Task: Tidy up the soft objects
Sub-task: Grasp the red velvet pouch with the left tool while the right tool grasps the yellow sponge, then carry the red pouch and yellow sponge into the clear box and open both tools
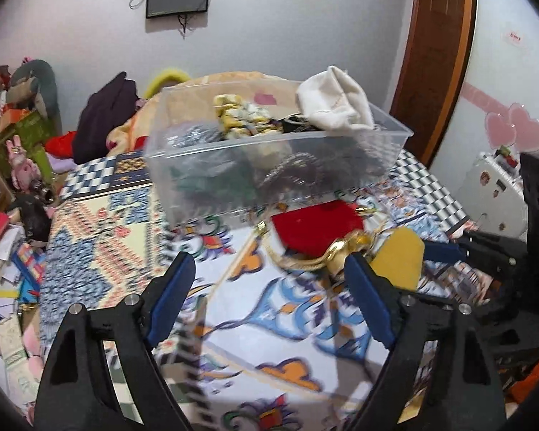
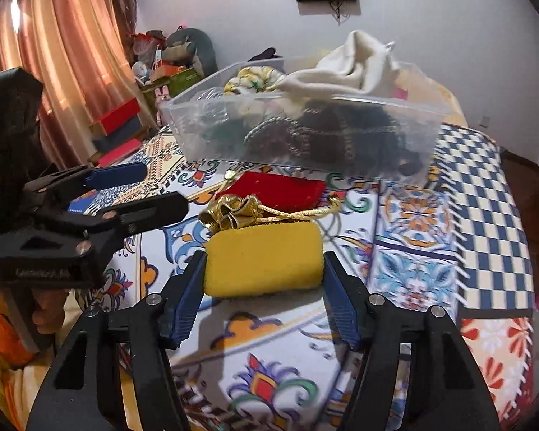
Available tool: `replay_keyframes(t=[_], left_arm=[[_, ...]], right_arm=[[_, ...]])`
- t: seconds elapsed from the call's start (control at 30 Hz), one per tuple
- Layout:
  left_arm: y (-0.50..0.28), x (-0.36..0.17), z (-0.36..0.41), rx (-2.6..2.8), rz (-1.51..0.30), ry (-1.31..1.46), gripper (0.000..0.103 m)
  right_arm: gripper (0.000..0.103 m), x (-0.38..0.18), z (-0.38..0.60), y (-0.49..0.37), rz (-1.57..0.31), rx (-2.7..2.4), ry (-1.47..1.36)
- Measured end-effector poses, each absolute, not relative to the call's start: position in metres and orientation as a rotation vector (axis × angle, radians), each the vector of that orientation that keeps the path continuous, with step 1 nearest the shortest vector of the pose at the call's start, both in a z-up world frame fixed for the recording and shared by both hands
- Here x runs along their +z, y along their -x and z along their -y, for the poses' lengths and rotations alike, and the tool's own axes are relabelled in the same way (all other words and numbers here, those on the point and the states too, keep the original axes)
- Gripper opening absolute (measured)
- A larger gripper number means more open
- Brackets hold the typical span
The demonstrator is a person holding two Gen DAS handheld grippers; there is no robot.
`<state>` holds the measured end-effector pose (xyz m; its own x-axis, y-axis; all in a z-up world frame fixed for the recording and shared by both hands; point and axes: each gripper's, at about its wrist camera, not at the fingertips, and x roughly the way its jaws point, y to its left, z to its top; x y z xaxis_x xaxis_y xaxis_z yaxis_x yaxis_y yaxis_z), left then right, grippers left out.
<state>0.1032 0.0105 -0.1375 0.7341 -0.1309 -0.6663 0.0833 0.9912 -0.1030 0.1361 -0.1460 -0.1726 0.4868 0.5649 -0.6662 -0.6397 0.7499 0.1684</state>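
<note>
The right gripper (image 2: 264,265) is grasping a yellow sponge (image 2: 264,259) between its two fingers, just above the patterned bedcover (image 2: 417,237). The left gripper (image 1: 269,265) is hanging released, holding nothing. A red pouch (image 2: 280,188) with gold cord is lying before the clear box (image 2: 305,125) of soft things.

The left gripper (image 1: 269,273) is spread wide with nothing between its blue pads (image 1: 172,298), level and pointing forward. The right gripper (image 2: 264,264) has its pads pressed against both ends of a yellow sponge (image 2: 264,260) (it seems clamped). A hand (image 2: 48,310), partly hidden, holds the left gripper's handle.
</note>
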Motion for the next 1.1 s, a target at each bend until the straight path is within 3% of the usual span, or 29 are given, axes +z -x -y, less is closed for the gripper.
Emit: replay_keyframes(t=[0.4, 0.5, 0.63, 0.7, 1.1], left_arm=[[-0.153, -0.161, 0.031, -0.196, -0.851, 0.046, 0.086], [-0.157, -0.165, 0.034, -0.180, -0.857, 0.030, 0.078], [-0.153, -0.164, 0.038, -0.172, -0.837, 0.004, 0.041], [-0.149, -0.164, 0.036, -0.179, -0.825, 0.010, 0.033], [-0.100, -0.121, 0.030, -0.194, -0.648, 0.008, 0.028]], right_arm=[[0.060, -0.165, 0.201, -0.133, -0.744, 0.629, 0.012], [0.060, -0.164, 0.204, -0.134, -0.737, 0.628, -0.004], [0.060, -0.163, 0.205, -0.131, -0.725, 0.632, -0.004], [0.060, -0.163, 0.207, -0.129, -0.720, 0.629, -0.008], [0.060, -0.144, 0.194, -0.143, -0.673, 0.620, -0.001]])
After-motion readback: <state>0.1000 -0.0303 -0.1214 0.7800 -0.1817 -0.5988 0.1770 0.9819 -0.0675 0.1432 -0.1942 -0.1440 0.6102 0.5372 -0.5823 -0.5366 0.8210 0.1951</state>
